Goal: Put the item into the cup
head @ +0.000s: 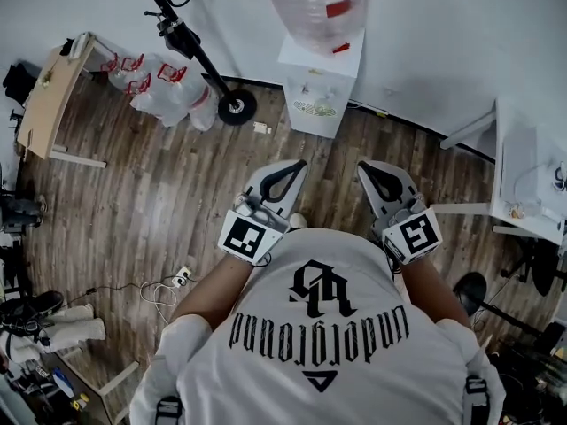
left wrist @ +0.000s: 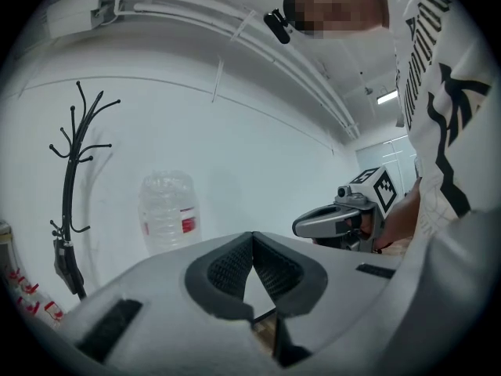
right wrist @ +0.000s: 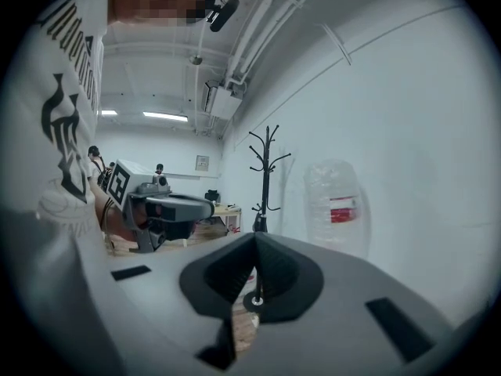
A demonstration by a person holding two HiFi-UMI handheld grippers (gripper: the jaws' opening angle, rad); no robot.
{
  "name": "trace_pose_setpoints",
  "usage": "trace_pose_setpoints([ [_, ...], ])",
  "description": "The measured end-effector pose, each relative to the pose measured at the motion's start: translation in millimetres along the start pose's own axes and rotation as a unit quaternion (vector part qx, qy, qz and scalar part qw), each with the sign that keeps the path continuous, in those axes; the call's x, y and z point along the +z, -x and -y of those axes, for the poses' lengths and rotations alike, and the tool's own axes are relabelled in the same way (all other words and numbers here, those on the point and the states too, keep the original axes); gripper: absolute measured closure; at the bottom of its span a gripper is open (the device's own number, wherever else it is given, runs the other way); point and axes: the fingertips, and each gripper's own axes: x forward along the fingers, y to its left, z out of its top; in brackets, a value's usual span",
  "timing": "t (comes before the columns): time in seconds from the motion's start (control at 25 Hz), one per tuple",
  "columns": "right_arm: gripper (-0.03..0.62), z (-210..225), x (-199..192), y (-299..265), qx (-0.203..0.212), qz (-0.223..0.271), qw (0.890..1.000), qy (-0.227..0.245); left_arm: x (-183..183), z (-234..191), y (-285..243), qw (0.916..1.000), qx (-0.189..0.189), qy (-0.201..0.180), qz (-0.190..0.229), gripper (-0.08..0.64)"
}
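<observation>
No cup and no item show in any view. I hold both grippers in front of my chest, above a wooden floor, with their tips pointing forward. My left gripper [head: 299,164] is shut, its dark pads [left wrist: 235,266] meeting at the tip with nothing between them. My right gripper [head: 364,165] is shut too, and its pads [right wrist: 274,269] are closed together and empty. The left gripper view shows the right gripper [left wrist: 297,226] off to its side, and the right gripper view shows the left gripper [right wrist: 210,207] in the same way.
A water dispenser [head: 321,96] with a large clear bottle [left wrist: 167,210] stands at the wall ahead. A black coat stand [right wrist: 266,178] and white bags [head: 159,87] are at the left. A wooden table [head: 44,96] is far left, a white desk [head: 523,175] at the right. Cables [head: 164,286] lie on the floor.
</observation>
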Motion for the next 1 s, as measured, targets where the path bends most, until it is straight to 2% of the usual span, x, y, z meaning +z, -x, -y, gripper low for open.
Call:
trace_pose_setpoints([
  [0.16,0.586,1.9,-0.6,27.7,0.023,0.004,1.000,0.003,0.6,26.2,-4.3,0.9998,0.021,-0.001,0.003,0.552],
  [0.32,0.587,4.7,-15.0,63.4,0.035,-0.016,0.999,-0.003,0.2,62.1,-9.7,0.9990,0.042,-0.015,0.004,0.552],
  [0.68,0.588,14.8,-36.0,148.2,0.052,-0.010,0.999,-0.011,-4.3,142.9,-26.3,0.9986,0.053,-0.005,0.001,0.552],
  [1.0,0.587,12.8,-41.8,181.5,0.078,-0.007,0.997,-0.013,-3.8,175.6,-35.4,0.9982,0.059,-0.011,-0.003,0.552],
])
